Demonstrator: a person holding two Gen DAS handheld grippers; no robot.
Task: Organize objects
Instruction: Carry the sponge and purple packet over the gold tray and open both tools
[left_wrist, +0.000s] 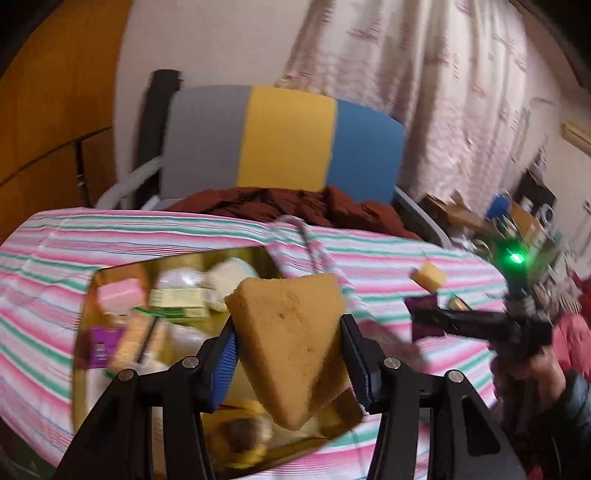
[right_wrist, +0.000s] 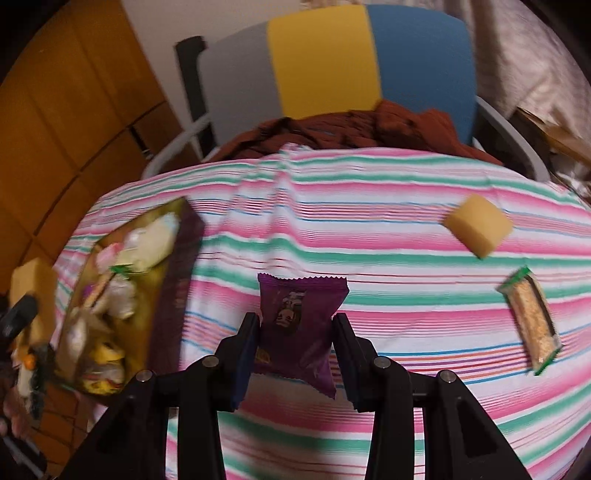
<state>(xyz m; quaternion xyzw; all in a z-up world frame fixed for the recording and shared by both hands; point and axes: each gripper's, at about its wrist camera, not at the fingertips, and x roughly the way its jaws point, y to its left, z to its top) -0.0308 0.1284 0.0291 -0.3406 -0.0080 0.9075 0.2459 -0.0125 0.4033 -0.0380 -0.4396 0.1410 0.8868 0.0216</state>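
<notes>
both pairs of jaws are clamped on something. the left gripper (left_wrist: 288, 354) squeezes a tan wedge-shaped sponge (left_wrist: 291, 343) between its blue-padded fingers (left_wrist: 224, 369), holding it above the near end of a gold-lined box (left_wrist: 83, 332). the right gripper (right_wrist: 297, 354) pinches a purple snack packet (right_wrist: 301, 328) at its sides, lifted over the striped cloth (right_wrist: 369, 258).

the box sits on the left part of the cloth; from the right wrist view its outer wall is dark purple (right_wrist: 177, 288). it is full of blurred small items: a pink block (left_wrist: 120, 295), a pale yellow-green packet (left_wrist: 181, 301), a purple packet (left_wrist: 105, 345), white wrapped pieces and something yellow at the near end. exact contents are hard to tell through the blur.

further right on the cloth lie a yellow sponge cube (right_wrist: 478, 225) and, nearer the edge, a green-edged clear packet of a crumbly bar (right_wrist: 532, 321), the two apart from each other and well apart from the box.

beyond the cloth, a rust-brown garment (right_wrist: 369, 125) is heaped on a chair with a grey, yellow and blue backrest (right_wrist: 321, 59). orange-brown wooden cabinets (right_wrist: 74, 110) stand to the left, and a pale patterned curtain (left_wrist: 424, 74) hangs behind on the right.
</notes>
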